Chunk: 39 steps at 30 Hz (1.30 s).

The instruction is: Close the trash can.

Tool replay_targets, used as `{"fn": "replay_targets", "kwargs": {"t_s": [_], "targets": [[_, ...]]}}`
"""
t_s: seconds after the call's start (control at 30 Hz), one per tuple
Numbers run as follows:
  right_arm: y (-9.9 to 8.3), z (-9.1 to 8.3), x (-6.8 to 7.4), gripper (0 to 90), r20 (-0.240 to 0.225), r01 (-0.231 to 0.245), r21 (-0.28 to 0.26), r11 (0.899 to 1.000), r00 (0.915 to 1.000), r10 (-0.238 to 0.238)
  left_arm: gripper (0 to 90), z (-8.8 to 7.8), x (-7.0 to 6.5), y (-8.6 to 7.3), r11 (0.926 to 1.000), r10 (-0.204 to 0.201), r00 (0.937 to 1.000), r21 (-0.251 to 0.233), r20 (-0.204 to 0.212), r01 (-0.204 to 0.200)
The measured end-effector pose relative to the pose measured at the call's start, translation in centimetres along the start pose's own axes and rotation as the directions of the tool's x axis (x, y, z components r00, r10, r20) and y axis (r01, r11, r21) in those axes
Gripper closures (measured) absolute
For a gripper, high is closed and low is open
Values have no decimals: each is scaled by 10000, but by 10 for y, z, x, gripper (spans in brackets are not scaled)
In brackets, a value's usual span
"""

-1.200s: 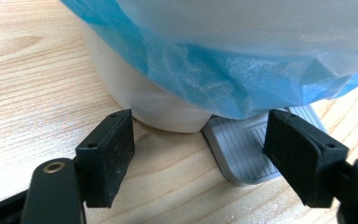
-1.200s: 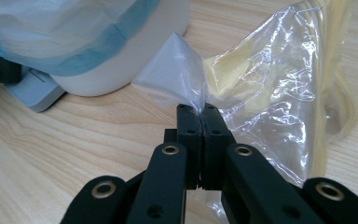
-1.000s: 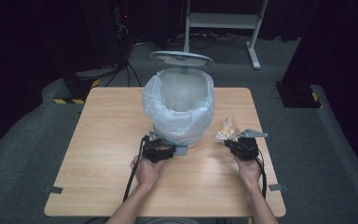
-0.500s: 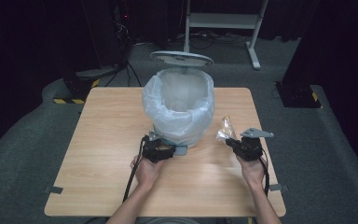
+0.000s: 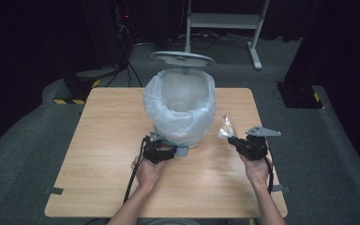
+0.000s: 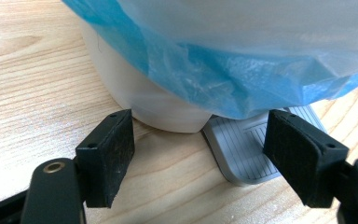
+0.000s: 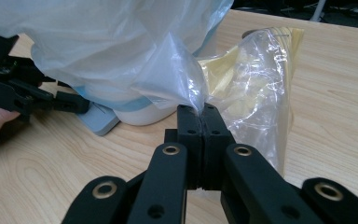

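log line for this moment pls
right gripper: shut on crinkled clear plastic wrapper | left gripper: open at grey pedal | white lined bin: lid up

Pale wood grain across the table [image 5: 98, 154], light tan with darker streaks in the left gripper view. White on the bin [image 6: 135, 93] body, under a translucent liner [image 5: 178, 112] reading whitish from above and clear blue up close. Light grey, ribbed with fine parallel lines, on the pedal [image 6: 242, 149] at the bin's foot. Matte black on the pads of the left gripper [image 6: 200, 158] and on the right gripper [image 7: 203, 116], brass-coloured rivets at the joints. Clear, glinting plastic with a yellowish tint on the wrapper [image 7: 256, 84] above the table's right edge. Grey on the lid [image 5: 183, 58], dark grey on the floor [image 5: 23, 154].
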State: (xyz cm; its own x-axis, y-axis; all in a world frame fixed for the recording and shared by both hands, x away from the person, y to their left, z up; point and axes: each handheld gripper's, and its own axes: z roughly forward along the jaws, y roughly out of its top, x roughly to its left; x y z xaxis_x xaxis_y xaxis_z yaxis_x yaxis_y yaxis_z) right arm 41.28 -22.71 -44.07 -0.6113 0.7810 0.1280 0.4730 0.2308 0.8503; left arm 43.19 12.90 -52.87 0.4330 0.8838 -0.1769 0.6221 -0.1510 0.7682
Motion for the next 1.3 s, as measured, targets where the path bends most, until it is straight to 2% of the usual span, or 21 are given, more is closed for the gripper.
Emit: {"fn": "replay_targets", "kwargs": {"t_s": [0.4,0.5,1.03,1.3], "targets": [[16,-16,0,894,-250,-79,-454,9989,9997,68,246,0,0,0,10000,3,10000,-2,-8,-3],[21,-20,1,894,-250,58,-538,9985,9997,-72,246,0,0,0,10000,0,10000,-1,1,0],[30,-27,-1,894,-524,-183,-832,9964,9985,140,246,0,0,0,10000,-3,10000,0,4,3],[41,-34,1,894,-546,-51,-1046,9945,9985,-7,246,0,0,0,10000,-5,10000,1,3,5]]}}
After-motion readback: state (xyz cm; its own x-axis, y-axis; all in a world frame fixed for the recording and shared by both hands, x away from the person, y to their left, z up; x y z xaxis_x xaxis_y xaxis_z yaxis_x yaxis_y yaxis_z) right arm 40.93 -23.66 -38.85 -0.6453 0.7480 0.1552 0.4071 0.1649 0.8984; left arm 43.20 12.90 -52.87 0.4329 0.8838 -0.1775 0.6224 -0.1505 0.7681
